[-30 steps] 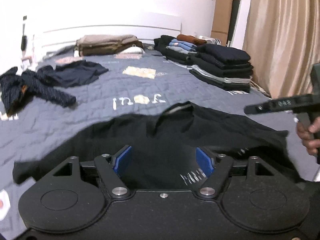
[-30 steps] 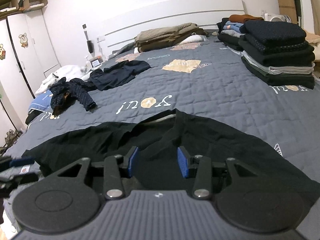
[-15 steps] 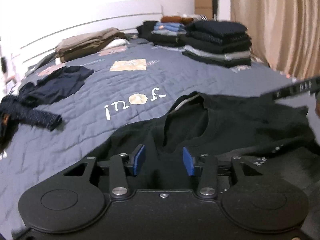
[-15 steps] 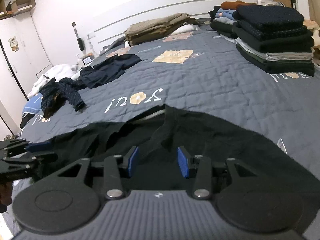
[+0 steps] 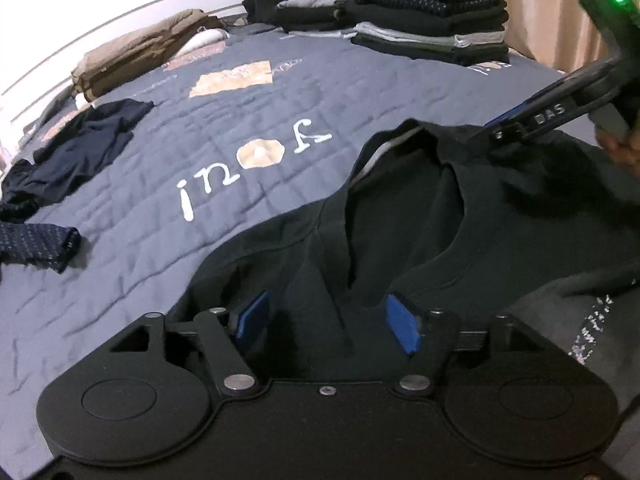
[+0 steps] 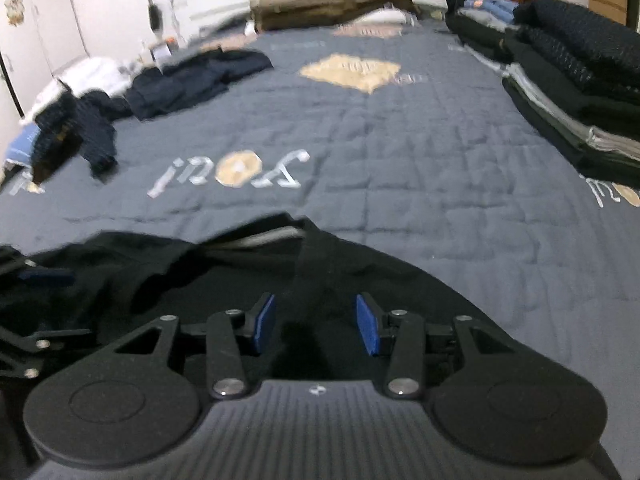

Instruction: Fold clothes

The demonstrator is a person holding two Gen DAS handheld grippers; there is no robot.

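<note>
A black T-shirt (image 5: pixel 500 232) lies spread on the grey quilted bed, its collar toward the headboard; it also shows in the right wrist view (image 6: pixel 224 280). My left gripper (image 5: pixel 326 320) is open, its blue pads low over the shirt's left shoulder area. My right gripper (image 6: pixel 316 324) is open over the shirt just below the collar. The right gripper also shows in the left wrist view (image 5: pixel 536 116), hovering by the shirt's right shoulder. The left gripper's fingers (image 6: pixel 44 276) appear at the left edge of the right wrist view.
Stacks of folded clothes (image 5: pixel 424 20) stand at the bed's far right, also in the right wrist view (image 6: pixel 576 80). Folded khaki items (image 5: pixel 140 52) lie by the headboard. Loose dark garments (image 5: pixel 80 148) lie at the left. A curtain hangs at the far right.
Both grippers have moved forward and lower over the shirt. My left gripper's jaws narrowed, then widened again. The right gripper has swung toward the shirt's right shoulder.
</note>
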